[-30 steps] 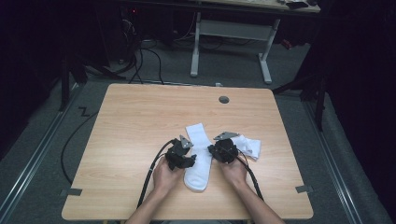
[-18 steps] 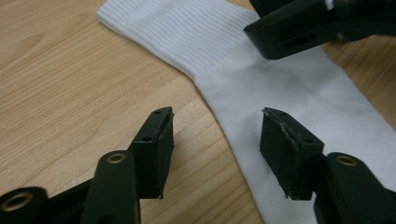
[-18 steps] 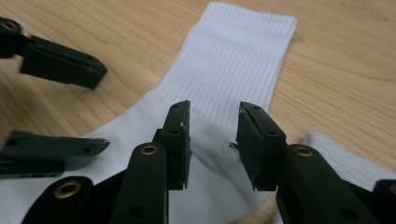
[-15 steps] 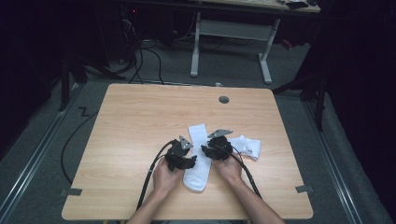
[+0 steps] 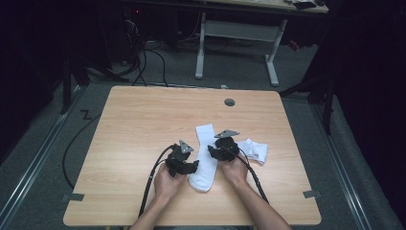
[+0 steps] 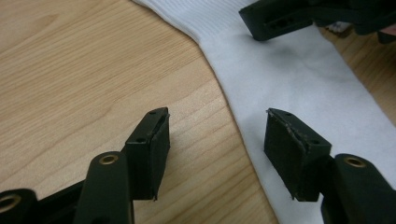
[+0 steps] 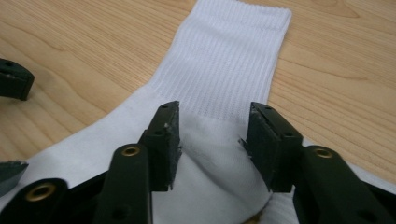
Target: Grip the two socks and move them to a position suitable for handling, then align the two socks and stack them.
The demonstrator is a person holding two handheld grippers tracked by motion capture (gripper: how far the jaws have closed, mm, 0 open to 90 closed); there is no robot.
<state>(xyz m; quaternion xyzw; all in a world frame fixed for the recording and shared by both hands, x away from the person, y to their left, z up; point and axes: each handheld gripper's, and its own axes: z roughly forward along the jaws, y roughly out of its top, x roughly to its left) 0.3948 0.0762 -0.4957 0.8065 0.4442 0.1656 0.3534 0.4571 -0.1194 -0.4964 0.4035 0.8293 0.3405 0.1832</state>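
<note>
A long white sock (image 5: pixel 205 155) lies flat on the wooden table (image 5: pixel 134 124), and everything here is told from that sock.

Closest to the person, the two hands hold the tools on either side of the sock's lower part. The left gripper (image 5: pixel 187 166) sits at the sock's left edge. Its jaws have just been opening and are spread wide. In the left gripper view (image 6: pixel 215 140), one jaw is over bare wood and the other is over the sock, with the sock's edge between them. Nothing is pinched.

The right gripper (image 5: pixel 216 151) is over the sock's middle, on its right side. Its jaws have just been opening too, and they stand apart. In the right gripper view (image 7: pixel 212 144), a raised fold of the sock sits between them.

Farther off, the sock's ribbed top points away from the person. A second, bunched-up sock (image 5: pixel 253 150) lies just right of the long one.
</note>
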